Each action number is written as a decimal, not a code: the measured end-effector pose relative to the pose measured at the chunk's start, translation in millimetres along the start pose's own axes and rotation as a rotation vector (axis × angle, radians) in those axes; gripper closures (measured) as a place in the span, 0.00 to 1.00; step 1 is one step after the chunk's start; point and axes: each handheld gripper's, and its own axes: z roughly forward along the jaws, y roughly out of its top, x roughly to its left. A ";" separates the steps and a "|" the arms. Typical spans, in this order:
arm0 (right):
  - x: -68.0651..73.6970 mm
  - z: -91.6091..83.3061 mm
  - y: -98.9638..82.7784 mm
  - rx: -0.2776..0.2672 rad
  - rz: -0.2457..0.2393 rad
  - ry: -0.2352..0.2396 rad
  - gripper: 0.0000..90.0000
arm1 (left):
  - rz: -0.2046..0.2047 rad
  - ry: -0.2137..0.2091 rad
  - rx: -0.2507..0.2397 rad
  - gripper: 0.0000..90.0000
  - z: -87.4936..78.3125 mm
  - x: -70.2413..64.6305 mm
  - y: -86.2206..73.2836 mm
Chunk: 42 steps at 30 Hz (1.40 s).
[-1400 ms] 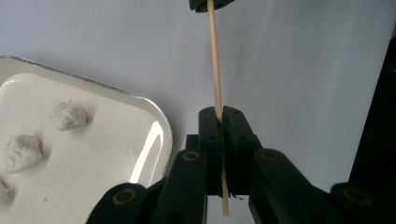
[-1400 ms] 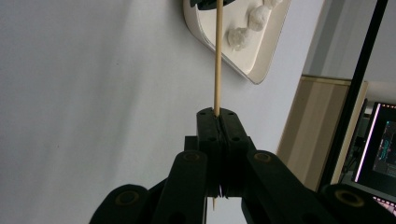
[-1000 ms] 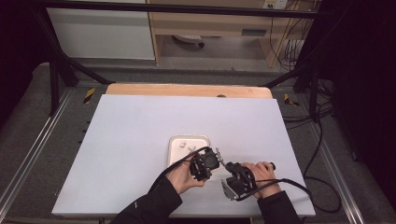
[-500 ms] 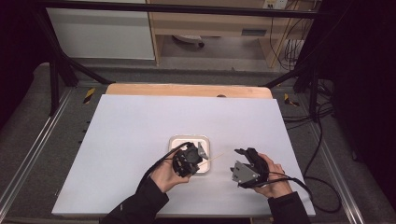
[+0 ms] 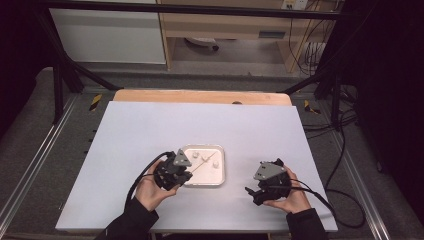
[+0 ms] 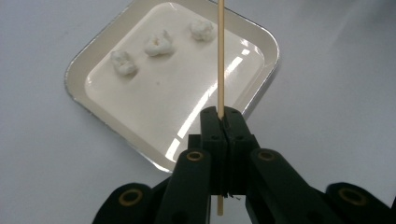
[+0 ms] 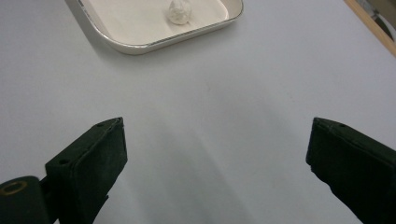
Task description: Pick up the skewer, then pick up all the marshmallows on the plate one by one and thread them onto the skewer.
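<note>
In the high view we see the left hand-held gripper (image 5: 186,176) at the tray's (image 5: 220,183) 9 o'clock edge on the worktop (image 5: 150,130), and the right hand-held gripper (image 5: 253,191) well apart at 3 o'clock. In the left gripper view, we note its jaws clamped on a wooden skewer (image 6: 220,56) pointing to 12 o'clock over three white lumps (image 6: 158,44). In the right gripper view, we see its jaws, which have just been opening, standing wide with nothing between them.

text: none legible | labels: none | numbers: none
</note>
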 end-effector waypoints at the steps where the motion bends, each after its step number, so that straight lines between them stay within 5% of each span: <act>1: -0.2 0.7 0.0 -0.002 0.017 0.006 0.04 | -0.012 0.004 -0.016 0.98 -3.1 1.9 -3.7; 13: -0.4 11.3 8.7 -0.060 0.196 0.063 0.01 | -0.104 0.089 -0.135 0.98 -29.5 18.8 -41.0; 27: 0.8 27.7 33.8 -0.087 0.262 0.086 0.01 | -0.162 0.099 -0.191 0.98 -35.7 26.9 -64.8; 37: -3.3 51.0 56.6 -0.143 0.339 0.099 0.01 | -0.166 0.107 -0.203 0.98 -35.5 29.4 -70.1; 42: -1.4 66.7 66.2 -0.121 0.294 0.122 0.06 | -0.167 0.103 -0.207 0.98 -34.2 29.6 -70.7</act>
